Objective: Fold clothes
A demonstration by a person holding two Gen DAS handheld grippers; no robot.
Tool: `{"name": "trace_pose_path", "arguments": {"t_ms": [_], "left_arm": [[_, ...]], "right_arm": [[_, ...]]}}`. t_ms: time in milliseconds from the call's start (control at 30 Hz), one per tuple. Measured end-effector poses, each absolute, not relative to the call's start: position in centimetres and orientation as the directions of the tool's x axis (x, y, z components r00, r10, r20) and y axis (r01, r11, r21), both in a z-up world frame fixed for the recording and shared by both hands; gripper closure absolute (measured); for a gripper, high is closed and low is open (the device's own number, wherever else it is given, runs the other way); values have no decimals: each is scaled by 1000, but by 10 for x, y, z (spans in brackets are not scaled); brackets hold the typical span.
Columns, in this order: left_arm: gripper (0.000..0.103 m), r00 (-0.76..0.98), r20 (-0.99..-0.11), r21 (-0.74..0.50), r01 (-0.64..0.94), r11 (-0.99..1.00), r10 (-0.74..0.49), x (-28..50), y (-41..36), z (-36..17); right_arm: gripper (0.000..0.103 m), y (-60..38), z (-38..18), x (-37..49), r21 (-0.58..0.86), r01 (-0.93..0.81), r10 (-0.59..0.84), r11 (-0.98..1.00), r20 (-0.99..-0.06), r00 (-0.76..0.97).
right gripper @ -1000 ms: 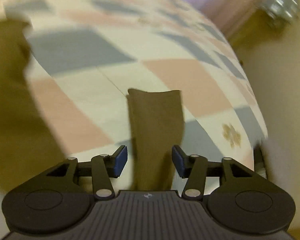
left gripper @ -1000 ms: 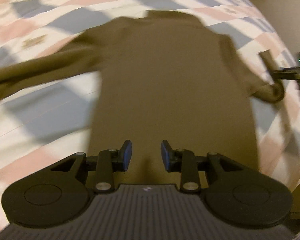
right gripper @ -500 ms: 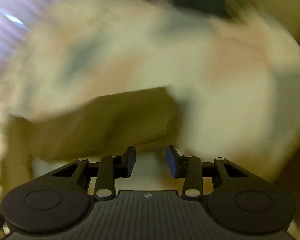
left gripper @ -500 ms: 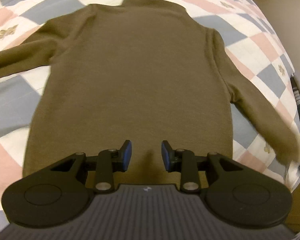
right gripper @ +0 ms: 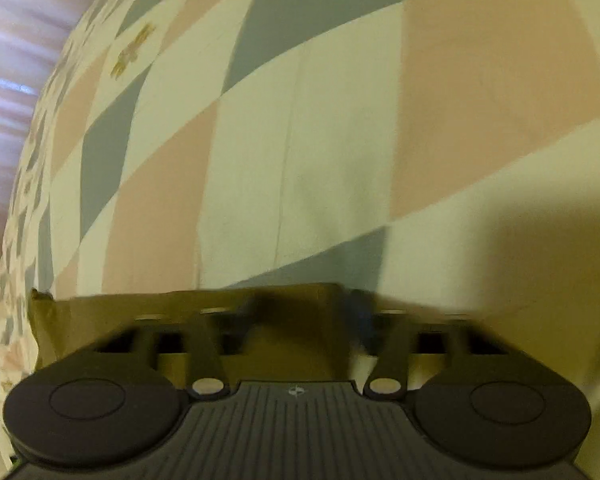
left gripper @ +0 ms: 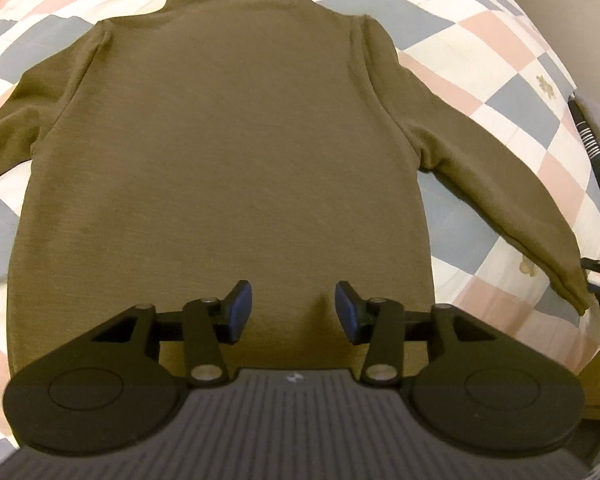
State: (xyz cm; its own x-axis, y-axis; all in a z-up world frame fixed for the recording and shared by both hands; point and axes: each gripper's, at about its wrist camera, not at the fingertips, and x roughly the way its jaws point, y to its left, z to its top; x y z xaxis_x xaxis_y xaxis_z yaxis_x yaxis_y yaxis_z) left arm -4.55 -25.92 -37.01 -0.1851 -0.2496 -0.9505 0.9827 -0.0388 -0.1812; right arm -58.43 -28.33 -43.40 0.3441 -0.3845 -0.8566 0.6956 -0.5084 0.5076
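An olive-brown sweater (left gripper: 228, 152) lies spread flat on a bed (left gripper: 480, 36), collar at the far end, hem nearest the left wrist camera. Its body is smooth, with both sleeves angled outward and down. The right sleeve (left gripper: 496, 188) runs toward the bed's right edge, its cuff close to that edge. The left sleeve (left gripper: 16, 120) runs out of view on the left.

The bed is covered by a quilt (right gripper: 300, 152) in a diamond patchwork of cream, pink and grey-blue, with small flower motifs on some cream patches. A faint seam line crosses the cream patches in the right wrist view. Beyond the right edge of the bed stands a plain pale wall (left gripper: 596, 12), and a dark object with white stripes (left gripper: 586, 132) sits just beside that edge. In the right wrist view, pinkish folds like a curtain (right gripper: 8, 80) fill the far left, blurred.

The left gripper (left gripper: 291, 306) hovers over the sweater near the hem, its jaws wide apart with nothing between the blue pads (left gripper: 240, 304).

The right gripper (right gripper: 304, 312) sits low over the quilt with a strip of the olive fabric under and around its fingertips. This view is blurred by motion; the jaws appear parted, but I cannot tell whether they have hold of the fabric
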Motion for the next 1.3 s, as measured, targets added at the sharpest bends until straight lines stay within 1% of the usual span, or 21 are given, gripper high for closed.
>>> {"name": "trace_pose_path", "arguments": {"t_ms": [67, 133, 200, 267, 300, 367, 467, 500, 533, 567, 600, 633, 667, 700, 733, 833, 1000, 1100, 1233, 1267, 1300], "left_arm": [[62, -183, -948, -183, 983, -26, -262, -44, -257, -368], [62, -179, -944, -183, 983, -12, -277, -40, -254, -365], [62, -175, -941, -186, 983, 9, -288, -33, -251, -363], [63, -173, -939, -189, 982, 26, -297, -27, -248, -364], [63, -172, -938, -191, 981, 35, -300, -24, -247, -365], [63, -177, -937, -201, 978, 51, -302, -20, -245, -369], [63, -167, -939, -197, 978, 72, -301, -11, -239, -375], [63, -160, -940, -194, 977, 87, -301, -4, -236, -376], [63, -146, -942, -186, 976, 110, -302, 6, -231, -375], [63, -126, -944, -174, 975, 137, -306, 18, -226, -372], [63, -102, -944, -161, 972, 169, -313, 33, -221, -368], [62, -77, -944, -147, 968, 203, -320, 49, -216, -363], [61, -47, -944, -130, 962, 240, -326, 65, -211, -359], [58, -9, -943, -109, 952, 285, -332, 85, -206, -354], [55, 32, -940, -89, 937, 337, -339, 108, -200, -349], [53, 144, -925, -47, 875, 482, -353, 177, -183, -334], [48, 290, -888, -45, 719, 694, -358, 302, -163, -325], [48, 279, -889, -114, 633, 765, -364, 369, -156, -337], [47, 192, -900, -235, 541, 808, -391, 426, -158, -373], [49, 169, -905, -253, 525, 813, -390, 436, -161, -383], [64, 146, -908, -269, 517, 813, -393, 445, -164, -391]], "right_arm": [[99, -288, -408, -577, 550, 716, -479, -431, -811, 335], [99, -285, -364, -573, 594, 746, -635, -302, -709, 308], [99, -280, -326, -575, 598, 776, -749, -199, -604, 273], [99, -282, -314, -580, 577, 799, -792, -168, -562, 239], [99, -286, -319, -582, 557, 810, -789, -180, -574, 219], [99, -294, -347, -582, 491, 835, -735, -248, -657, 168], [97, -304, -411, -582, 381, 827, -547, -412, -830, 110], [92, -305, -424, -581, 360, 815, -505, -453, -858, 98], [91, -305, -428, -579, 346, 807, -489, -479, -868, 81], [76, -308, -425, -577, 317, 801, -481, -508, -876, 41], [53, -311, -415, -574, 254, 799, -464, -545, -885, -35], [41, -314, -405, -569, 172, 794, -443, -583, -887, -132], [35, -317, -392, -564, 101, 786, -436, -609, -871, -226], [35, -319, -380, -559, 66, 784, -450, -617, -847, -282], [35, -320, -371, -552, 75, 794, -477, -603, -832, -283], [35, -324, -350, -520, 148, 841, -556, -520, -806, -201], [35, -330, -357, -403, 243, 909, -536, -339, -844, 26], [35, -320, -368, -324, 310, 910, -493, -274, -858, 144], [35, -302, -375, -232, 343, 914, -440, -218, -870, 222], [33, -296, -375, -214, 347, 914, -430, -210, -873, 232], [33, -290, -376, -197, 350, 914, -418, -204, -876, 242]]}}
